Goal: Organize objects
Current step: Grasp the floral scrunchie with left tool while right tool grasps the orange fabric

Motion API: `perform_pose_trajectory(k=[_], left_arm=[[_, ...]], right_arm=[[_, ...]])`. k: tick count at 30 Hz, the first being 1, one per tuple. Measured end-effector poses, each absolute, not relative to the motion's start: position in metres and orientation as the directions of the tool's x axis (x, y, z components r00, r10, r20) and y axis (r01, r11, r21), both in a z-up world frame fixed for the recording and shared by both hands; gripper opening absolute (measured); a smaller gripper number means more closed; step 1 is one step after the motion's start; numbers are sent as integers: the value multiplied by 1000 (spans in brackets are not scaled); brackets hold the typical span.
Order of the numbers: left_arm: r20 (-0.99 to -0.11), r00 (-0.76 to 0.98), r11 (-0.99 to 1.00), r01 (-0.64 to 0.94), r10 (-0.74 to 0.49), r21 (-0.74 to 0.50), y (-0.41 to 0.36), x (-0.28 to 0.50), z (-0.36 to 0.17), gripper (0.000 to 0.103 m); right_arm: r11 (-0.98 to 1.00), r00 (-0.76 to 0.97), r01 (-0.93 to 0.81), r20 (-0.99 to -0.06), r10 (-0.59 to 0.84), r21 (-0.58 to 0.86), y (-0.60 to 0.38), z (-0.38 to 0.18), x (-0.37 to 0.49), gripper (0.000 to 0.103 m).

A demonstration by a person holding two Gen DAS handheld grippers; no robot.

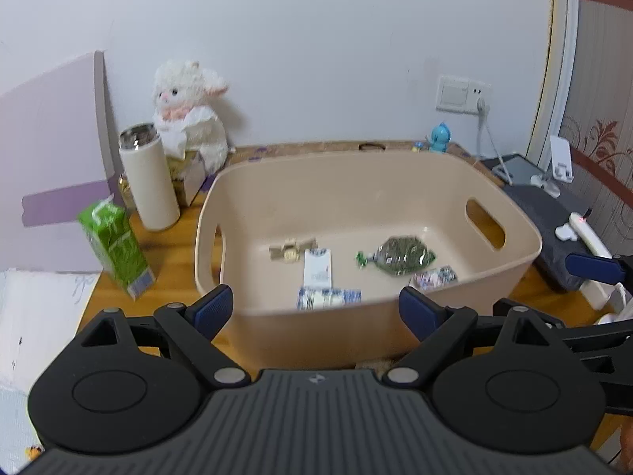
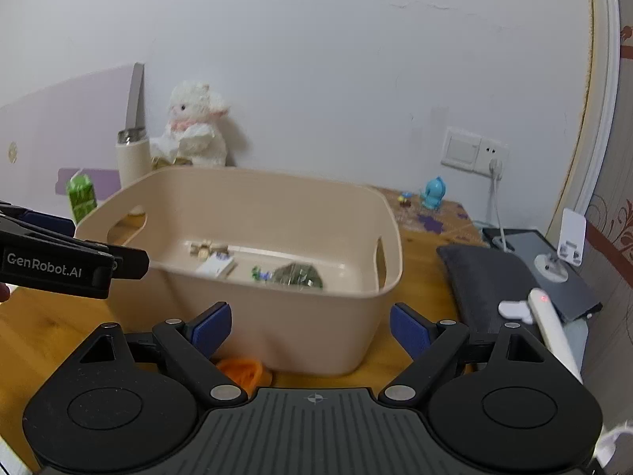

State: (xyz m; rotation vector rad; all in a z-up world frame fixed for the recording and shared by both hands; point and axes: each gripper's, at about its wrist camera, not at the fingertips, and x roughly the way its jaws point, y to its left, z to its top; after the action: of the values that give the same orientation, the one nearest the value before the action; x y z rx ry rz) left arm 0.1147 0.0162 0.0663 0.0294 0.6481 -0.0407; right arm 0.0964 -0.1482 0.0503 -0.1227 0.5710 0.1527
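Note:
A beige plastic bin (image 1: 435,182) stands on the wooden table; it also shows in the right wrist view (image 2: 277,316). Inside lie a green packet (image 1: 403,255), a white box (image 1: 317,267), a blue-white wrapper (image 1: 328,299), a tan wrapped sweet (image 1: 290,249) and a small patterned packet (image 1: 435,277). My left gripper (image 1: 316,310) is open and empty, at the bin's near wall. My right gripper (image 2: 310,330) is open and empty, before the bin's near corner. An orange item (image 2: 241,370) lies on the table by its left finger.
A green carton (image 1: 116,245), a cream flask (image 1: 148,178) and a white plush lamb (image 1: 190,111) stand left of the bin. A dark grey pouch (image 2: 482,281), a tablet (image 2: 554,273), a white stick (image 2: 554,328) and a blue figurine (image 2: 434,193) are to the right.

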Motion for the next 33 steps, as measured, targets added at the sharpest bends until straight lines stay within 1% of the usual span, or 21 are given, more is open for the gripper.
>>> perform_pose_trajectory(k=[2,5,14,25,33], left_arm=[[-617,786,999,50,-41,-3,18,111,59,92],[-642,761,996,70,-93,-62,21,108,47,92],[-713,688,991,94,-133,-94,15,111,7,92],[-761,643,995,83,-93,-51,12,123,-33,92],[-766,640,998,23,-56,-54,31,129,-38,92]], right_arm=[[980,822,-183,-558,111,-74,-149,44,92,89],[980,809,-184,-578,107,-75,-150,35,89,89],[981,758,-183,-644,99,-65,-155,4,89,89],[981,713,-183,-696,86,-66,-152,-24,94,89],[980,703,-190,-705,98,-53,-149,-30,99,89]])
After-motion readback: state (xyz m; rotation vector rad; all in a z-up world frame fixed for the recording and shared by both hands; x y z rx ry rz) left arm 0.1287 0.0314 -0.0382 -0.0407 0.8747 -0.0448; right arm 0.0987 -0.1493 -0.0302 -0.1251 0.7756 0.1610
